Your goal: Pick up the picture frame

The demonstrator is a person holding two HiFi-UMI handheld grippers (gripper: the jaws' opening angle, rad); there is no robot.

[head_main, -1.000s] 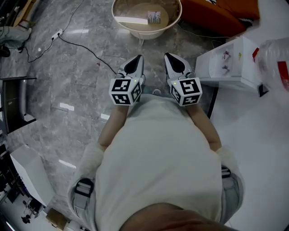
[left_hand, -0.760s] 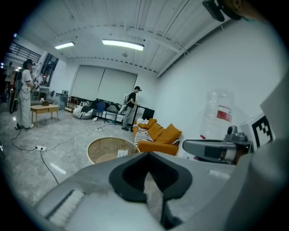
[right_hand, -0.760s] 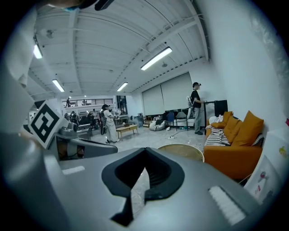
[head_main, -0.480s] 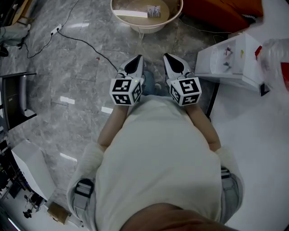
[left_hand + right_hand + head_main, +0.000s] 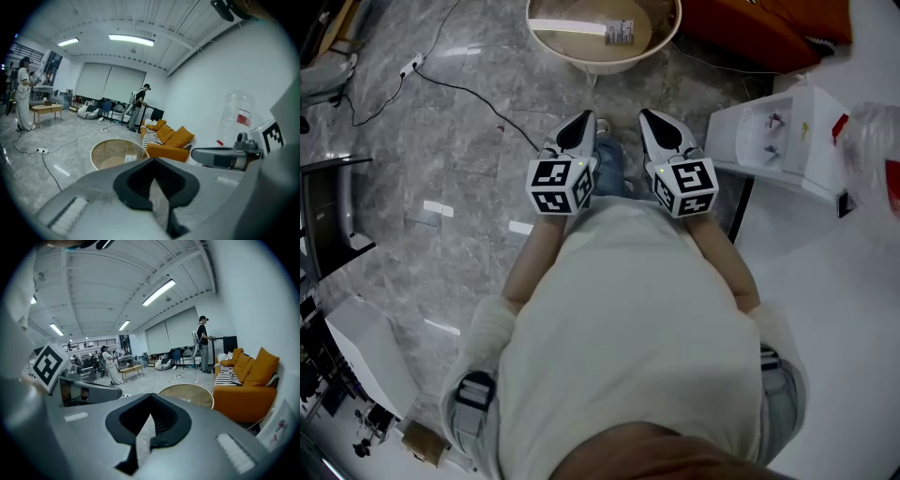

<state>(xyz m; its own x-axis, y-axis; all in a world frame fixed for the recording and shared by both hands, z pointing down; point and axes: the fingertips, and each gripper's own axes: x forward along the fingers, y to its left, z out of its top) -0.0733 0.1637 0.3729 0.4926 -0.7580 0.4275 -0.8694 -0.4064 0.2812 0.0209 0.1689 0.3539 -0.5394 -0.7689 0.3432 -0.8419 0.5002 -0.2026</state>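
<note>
seen from above at mid-frame, a person's left gripper [image 5: 579, 127] and right gripper [image 5: 656, 124] hang side by side over the grey marble floor [image 5: 469, 150], each claw pressed together with nothing in it; the small white picture frame [image 5: 620, 33] sits on the round cream-rimmed glass table [image 5: 581, 58] at top centre, well apart from both, near an orange sofa [image 5: 750, 33]

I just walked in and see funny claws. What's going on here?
A person in a white top holds a grey two-jaw gripper in each hand. The left gripper and the right gripper are both shut and empty, side by side, pointing toward a round glass-topped table with a beige rim. A small upright card-like thing, maybe the picture frame, stands on it, not yet touched.
</note>
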